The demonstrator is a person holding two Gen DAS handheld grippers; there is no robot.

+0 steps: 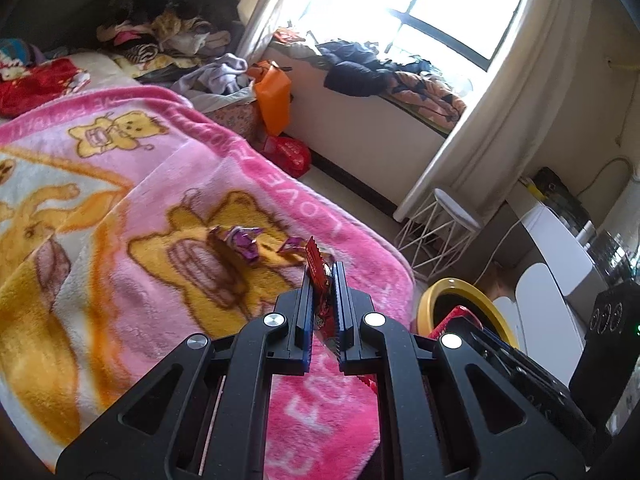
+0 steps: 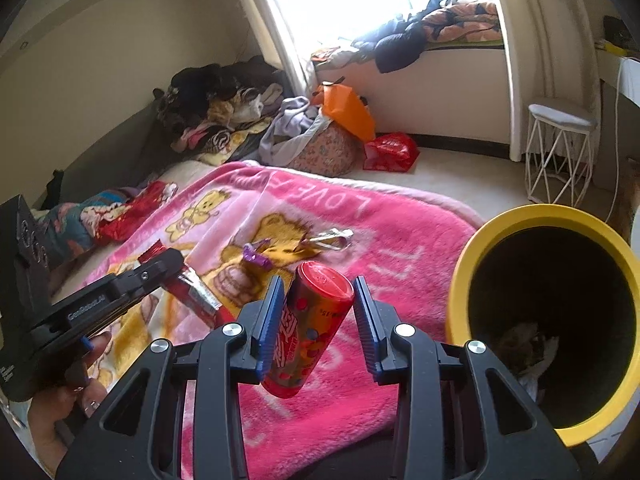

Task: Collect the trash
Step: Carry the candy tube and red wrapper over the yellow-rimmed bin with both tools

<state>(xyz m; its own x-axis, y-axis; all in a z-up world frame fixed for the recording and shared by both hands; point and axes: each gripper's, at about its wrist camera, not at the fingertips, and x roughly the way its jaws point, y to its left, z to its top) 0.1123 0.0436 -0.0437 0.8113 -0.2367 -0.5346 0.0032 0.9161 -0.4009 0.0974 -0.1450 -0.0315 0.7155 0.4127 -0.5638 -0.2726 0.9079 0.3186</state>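
My left gripper [image 1: 323, 276] is shut on a red snack wrapper [image 1: 318, 266], held above the pink bear blanket [image 1: 180, 184]. In the right wrist view the same gripper [image 2: 174, 260] sits at the left with the red and silver wrapper [image 2: 198, 298] sticking out, a hand [image 2: 56, 404] behind it. My right gripper [image 2: 317, 284] is shut on a tilted red candy tube [image 2: 310, 328], lifted off the blanket [image 2: 400, 248]. A yellow-rimmed bin [image 2: 476, 252] stands just to its right, with some trash at the bottom. Purple wrappers [image 1: 240, 242] and a silver wrapper [image 2: 332, 238] lie on the blanket.
A white wire stool [image 2: 560, 152] stands on the floor by the curtain. A red bag [image 2: 390, 152] and an orange bag [image 2: 348, 112] sit beyond the blanket. Piled clothes [image 2: 208, 108] fill the far end of the bed and the window ledge [image 1: 400, 76].
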